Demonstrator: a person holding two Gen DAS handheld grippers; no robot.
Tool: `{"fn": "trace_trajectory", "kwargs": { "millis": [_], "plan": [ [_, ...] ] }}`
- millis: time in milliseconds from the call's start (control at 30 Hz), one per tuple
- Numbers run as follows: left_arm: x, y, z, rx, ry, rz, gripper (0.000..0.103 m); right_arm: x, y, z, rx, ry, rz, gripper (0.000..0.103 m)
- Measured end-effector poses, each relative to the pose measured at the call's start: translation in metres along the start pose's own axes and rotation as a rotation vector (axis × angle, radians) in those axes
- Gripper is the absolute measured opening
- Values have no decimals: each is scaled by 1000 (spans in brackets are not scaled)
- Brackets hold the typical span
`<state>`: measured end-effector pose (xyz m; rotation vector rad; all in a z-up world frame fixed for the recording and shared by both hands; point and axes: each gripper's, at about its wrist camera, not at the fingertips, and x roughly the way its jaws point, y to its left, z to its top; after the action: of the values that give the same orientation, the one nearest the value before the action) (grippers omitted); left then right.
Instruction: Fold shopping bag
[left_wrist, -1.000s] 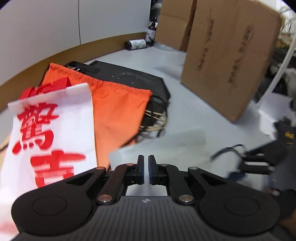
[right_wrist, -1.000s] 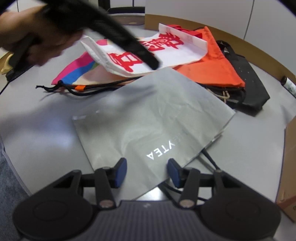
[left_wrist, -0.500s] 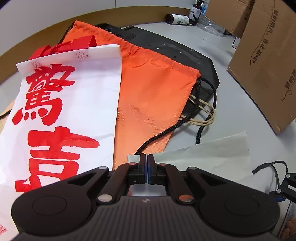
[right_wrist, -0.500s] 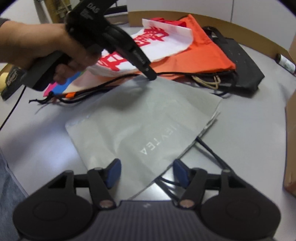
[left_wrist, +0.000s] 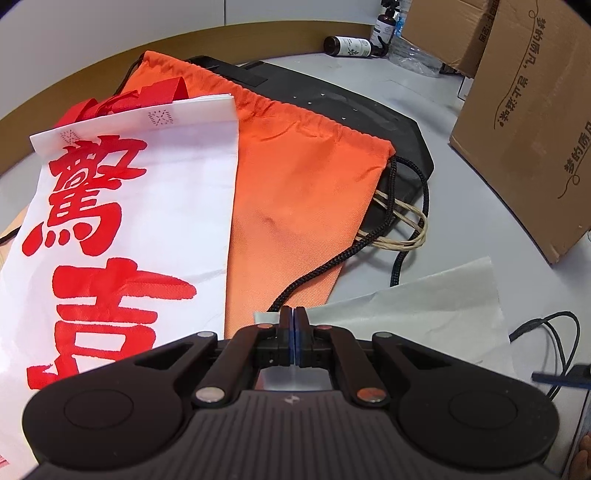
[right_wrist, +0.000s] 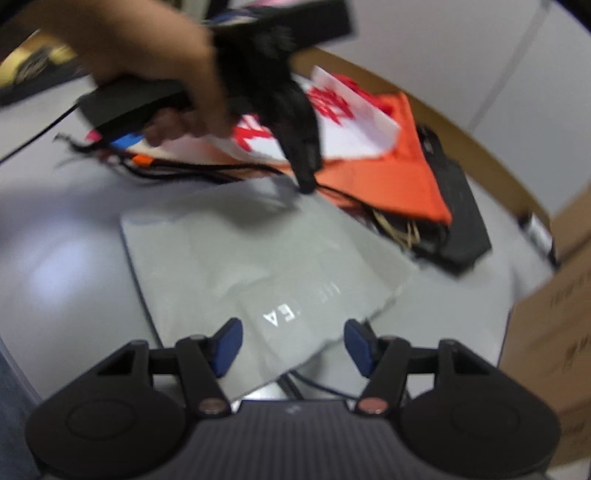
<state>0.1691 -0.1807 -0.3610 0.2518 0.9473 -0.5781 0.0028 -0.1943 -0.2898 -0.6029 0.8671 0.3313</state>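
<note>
A flat grey shopping bag (right_wrist: 258, 258) with pale lettering lies on the grey table, and its far edge shows in the left wrist view (left_wrist: 406, 306). My left gripper (left_wrist: 294, 314) is shut, with its tips on the bag's far corner. From the right wrist view the left gripper (right_wrist: 306, 184) points down onto that corner, held by a person's hand (right_wrist: 166, 74). I cannot tell whether it pinches the fabric. My right gripper (right_wrist: 293, 338) hovers over the bag's near edge. Its jaws are apart and closing, and the pads do not touch the bag. Black handle cords (right_wrist: 314, 384) stick out under that edge.
Beyond the grey bag lie a white bag with red characters (left_wrist: 122, 206), an orange drawstring bag (left_wrist: 295, 184) and a black bag (left_wrist: 351, 110). A cardboard box (left_wrist: 528, 129) stands at the right. A dark bottle (left_wrist: 347, 46) lies at the back.
The left gripper came down onto the grey bag's far corner, then stayed still. The right gripper swung sideways along the near edge; its jaws widened.
</note>
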Motion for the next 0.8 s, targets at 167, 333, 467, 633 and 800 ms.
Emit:
{"fn": "trace_trajectory", "kwargs": {
  "millis": [167,333,467,633,800],
  "plan": [
    [-2,7,2,-62,6,-23,3,16,-6,11,30,25,92,46],
    [-30,25,2,-179,28,-113,15,21,-21,11,124,53,162,47],
    [-72,34,-12,-185,20,-166,34,17,-15,8,105,36,146,48],
    [-100,34,-49,-203,103,-161,42,19,-18,8,133,38,156,48],
    [-103,29,-86,-241,163,-163,47,20,-19,9,145,40,156,48]
  ]
}}
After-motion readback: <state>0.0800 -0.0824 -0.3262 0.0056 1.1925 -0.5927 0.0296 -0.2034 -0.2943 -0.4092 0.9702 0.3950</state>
